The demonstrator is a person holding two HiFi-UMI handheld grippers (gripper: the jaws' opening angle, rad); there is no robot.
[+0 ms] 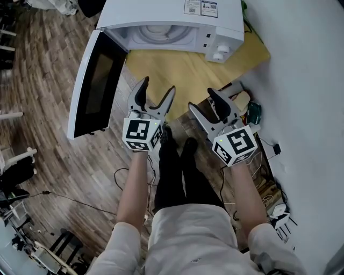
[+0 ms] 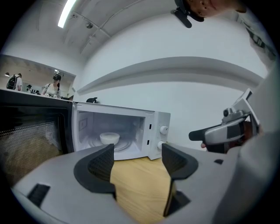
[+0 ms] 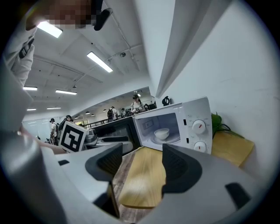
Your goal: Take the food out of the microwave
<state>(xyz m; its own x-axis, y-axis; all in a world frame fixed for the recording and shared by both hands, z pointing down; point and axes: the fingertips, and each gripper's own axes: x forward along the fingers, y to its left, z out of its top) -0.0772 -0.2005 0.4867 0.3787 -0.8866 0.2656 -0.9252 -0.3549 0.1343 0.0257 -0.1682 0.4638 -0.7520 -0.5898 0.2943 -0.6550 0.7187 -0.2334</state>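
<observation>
We're looking at a pale, smooth wooden desk [image 1: 188, 72] that carries a boxy white microwave [image 1: 172, 16]. Its dark-windowed door [image 1: 94, 86] is swung wide to the left, and the glossy white cavity is open to us. In front of it we hold both grippers out over the near end of the desk. The left gripper [image 1: 158, 86] has its grey, ribbed-padded jaws well apart, with only bare wood between them. The right gripper [image 1: 200, 98] is spread wide too, and it's holding nothing. The food is inside the microwave: a small round white bowl [image 2: 109, 138] on the round turntable. It's ahead of both grippers and well apart from them, just past the left gripper's left jaw in that gripper's view.
</observation>
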